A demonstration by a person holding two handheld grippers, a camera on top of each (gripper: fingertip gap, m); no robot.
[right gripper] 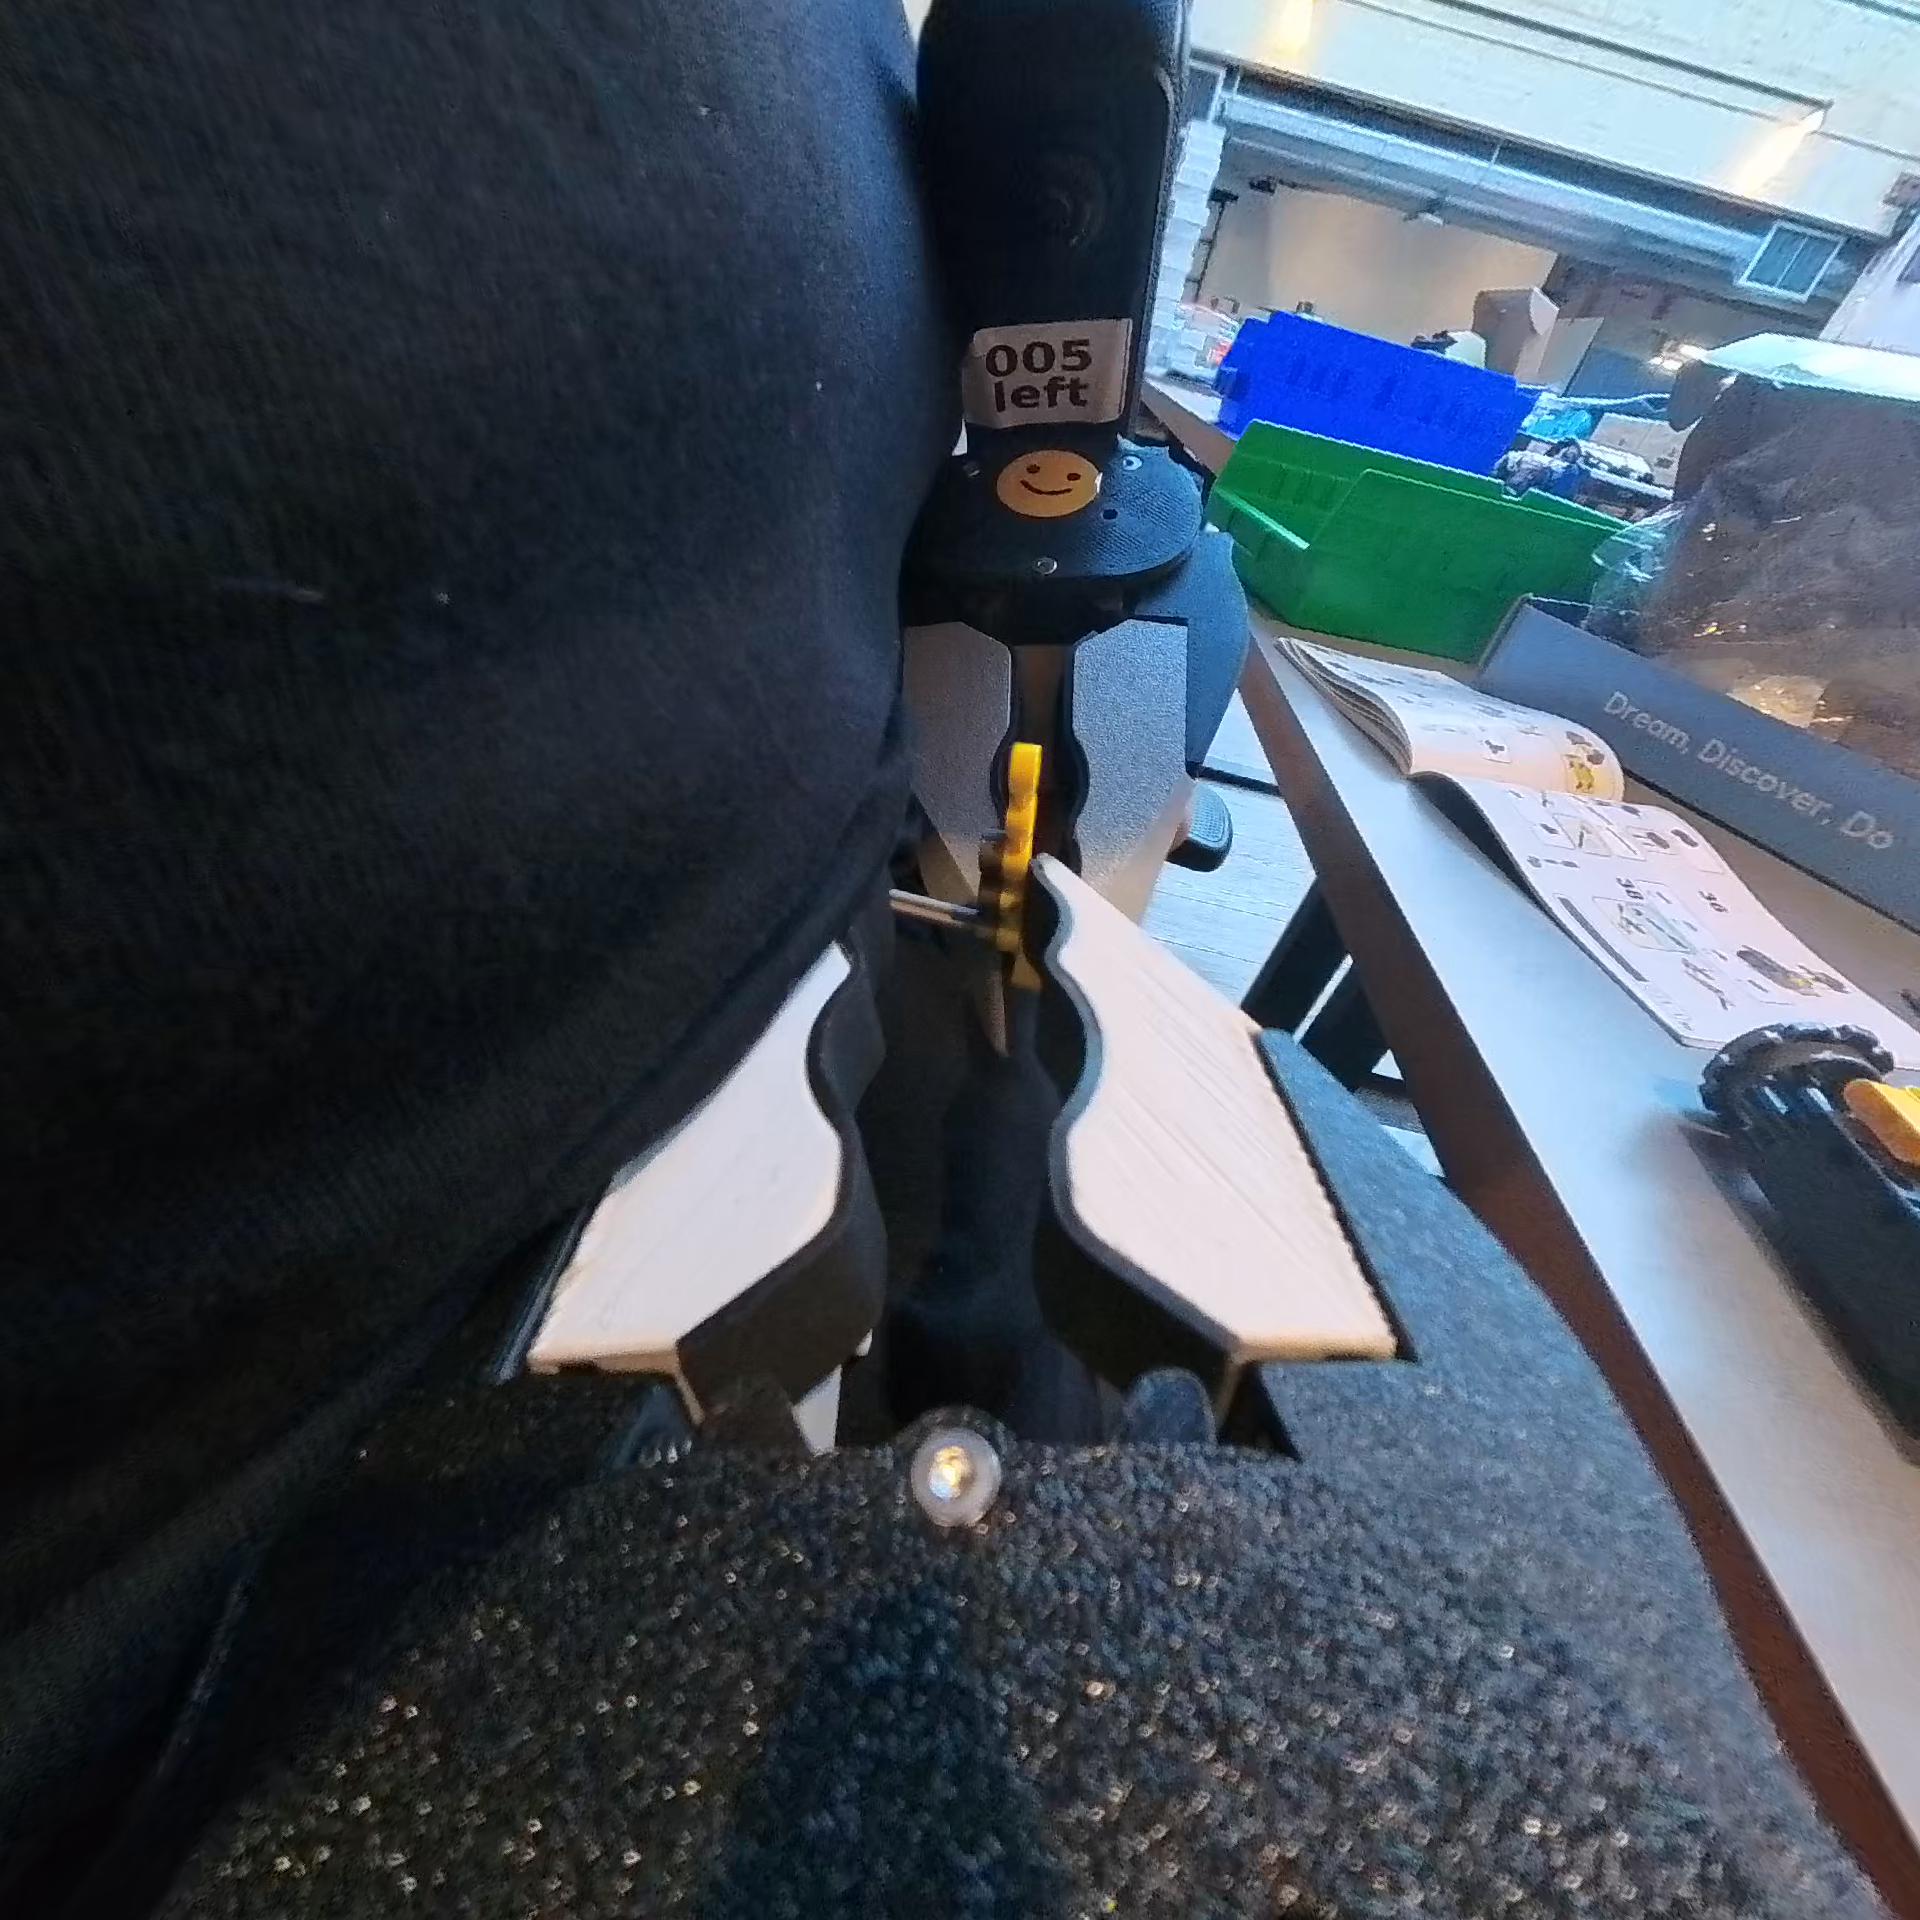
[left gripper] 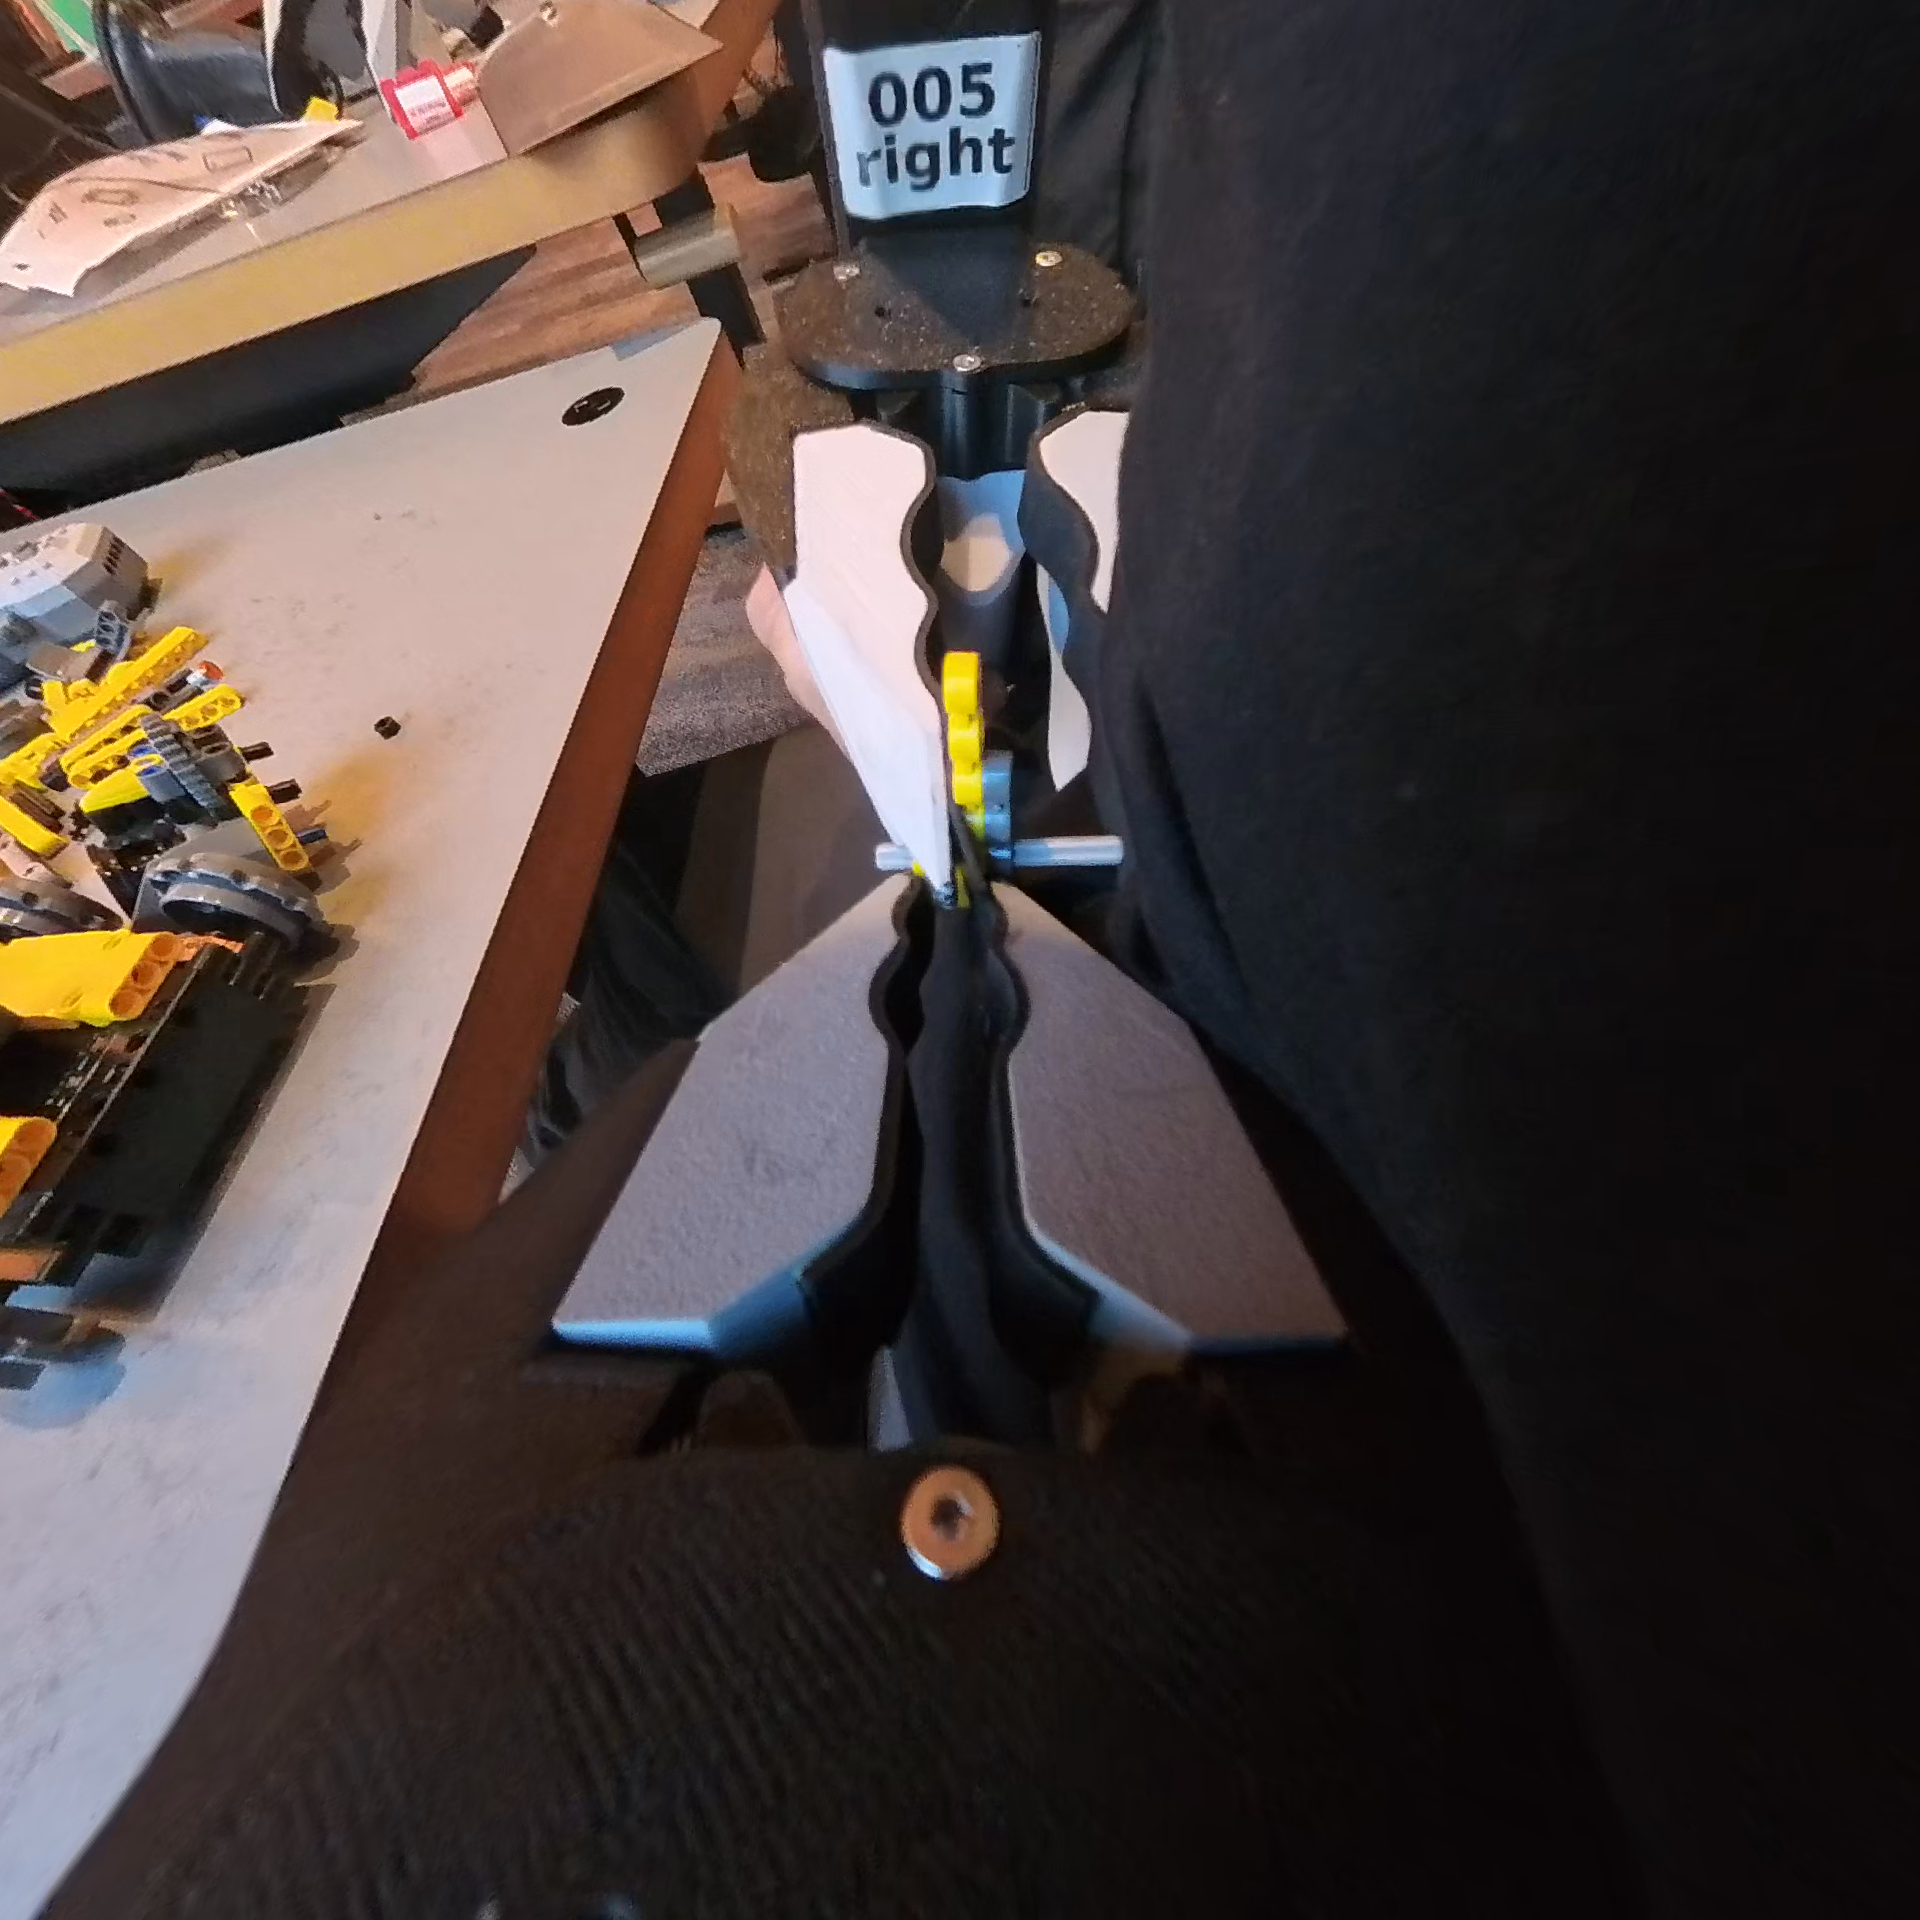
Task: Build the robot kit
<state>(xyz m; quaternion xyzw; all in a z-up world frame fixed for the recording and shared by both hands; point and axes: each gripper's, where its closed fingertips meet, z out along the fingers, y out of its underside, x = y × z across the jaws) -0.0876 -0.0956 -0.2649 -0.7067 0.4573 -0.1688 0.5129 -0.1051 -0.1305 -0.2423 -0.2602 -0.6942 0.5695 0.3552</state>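
Far left: grey counter (left gripper: 416,582) with a heap of yellow and black bricks (left gripper: 125,790), a grey wheel (left gripper: 234,899) in among them, and one small black pin (left gripper: 388,725) lying apart near the edge. Behind it is a second counter (left gripper: 436,197) with loose paper sheets (left gripper: 156,187). Off the counter edge, mid-air, my left tongs (left gripper: 951,904) are closed on the near end of a yellow beam (left gripper: 963,727). The beam stands roughly upright between the two tools. A grey connector (left gripper: 1000,800) sits on its side and a grey axle (left gripper: 1065,850) runs crosswise through it. The right tongs (right gripper: 945,925) come in head-on from the opposite side, jaws standing apart. One finger (right gripper: 1174,1122) touches the beam with its tip. The other fingertip is hidden behind dark clothing (right gripper: 416,623), so I cannot tell if the right tongs are clamping anything. That clothing fills the whole side next to both tools. Right of the tongs in the right wrist view, the counter carries an open instruction booklet (right gripper: 1662,894) and a dark box (right gripper: 1714,769) just behind it. A black and yellow brick model (right gripper: 1829,1143) sits at the frame edge. Farther back are a green bin (right gripper: 1403,551) and a blue bin (right gripper: 1382,384).
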